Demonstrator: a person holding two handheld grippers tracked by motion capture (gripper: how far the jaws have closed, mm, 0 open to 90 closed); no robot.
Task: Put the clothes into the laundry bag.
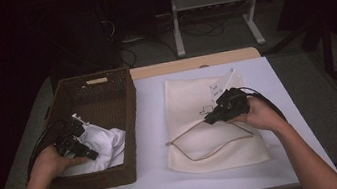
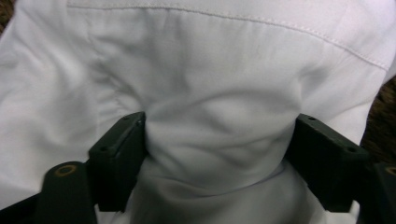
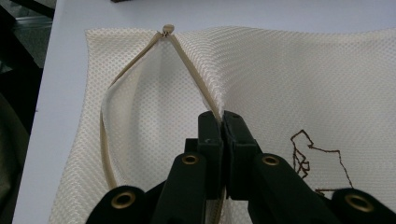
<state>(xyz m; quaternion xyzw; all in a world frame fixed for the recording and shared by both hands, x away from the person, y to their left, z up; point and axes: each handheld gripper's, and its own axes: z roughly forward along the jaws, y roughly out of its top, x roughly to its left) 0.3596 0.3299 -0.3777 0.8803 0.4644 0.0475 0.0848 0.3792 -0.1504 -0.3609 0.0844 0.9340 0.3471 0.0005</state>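
White shirt [image 1: 97,146] sits bunched in the near end of the brown wicker basket [image 1: 131,111] at the left side of the surface, and that is where the left gripper [image 1: 90,153] is working. In the left gripper view the jaws stand wide apart with a soft hump of the shirt's cloth [image 2: 215,121] swelling between them, pressed into it but not yet pinched. So no grasp there for now, by my reading.

Over on the right half of the surface lies the cream mesh laundry bag [image 1: 199,143], flat, its zipper run open along the left and near sides. The right gripper [image 1: 209,118] has its jaws clamped tight on the upper zipper edge [image 3: 191,70], lifting that lip so the mouth of the bag [image 3: 140,121] gapes towards the basket. The zipper pull [image 3: 168,29] sits at the far end of the opening.

Judging progress: the bag is unzipped and held open, which looks like the preparation done. Left to do, as I see it, is closing on the shirt, lifting it out of the basket, carrying it across the bare surface [image 1: 150,127] between them, feeding it into the mouth, and zipping up.
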